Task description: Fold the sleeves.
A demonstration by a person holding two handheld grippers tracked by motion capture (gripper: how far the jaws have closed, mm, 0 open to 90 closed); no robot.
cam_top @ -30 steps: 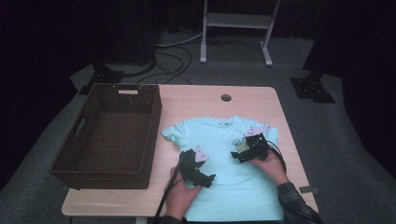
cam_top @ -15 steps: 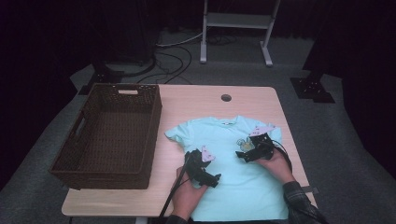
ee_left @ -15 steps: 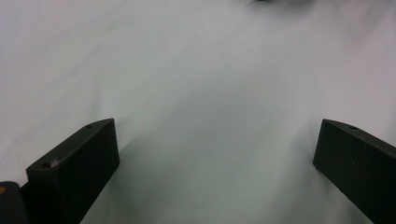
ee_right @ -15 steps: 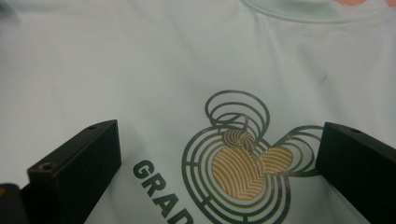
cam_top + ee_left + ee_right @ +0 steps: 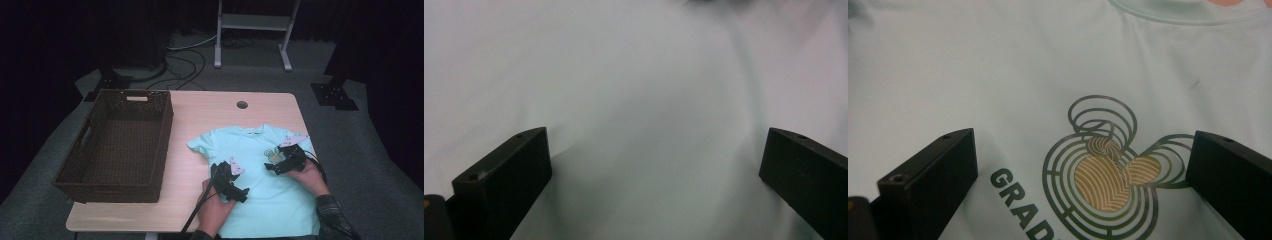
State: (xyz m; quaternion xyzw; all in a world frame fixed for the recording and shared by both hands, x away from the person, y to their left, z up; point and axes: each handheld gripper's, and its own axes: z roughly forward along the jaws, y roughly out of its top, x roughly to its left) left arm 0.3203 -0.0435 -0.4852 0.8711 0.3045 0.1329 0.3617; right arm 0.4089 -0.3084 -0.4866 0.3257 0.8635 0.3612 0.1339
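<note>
T-shirt (image 5: 260, 175) lies lengthwise, collar pointing toward table's far edge.

left claw (image 5: 243, 194) drawn back toward the hem, T-shirt (image 5: 260, 200) slid nearer the table edge

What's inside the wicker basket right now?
The basket shows a bare woven floor with nothing on it. The strip just behind its near wall is hidden. The T-shirt lies beside it on the table.

T-shirt (image 5: 260, 200) hem beyond bottom edge
</note>
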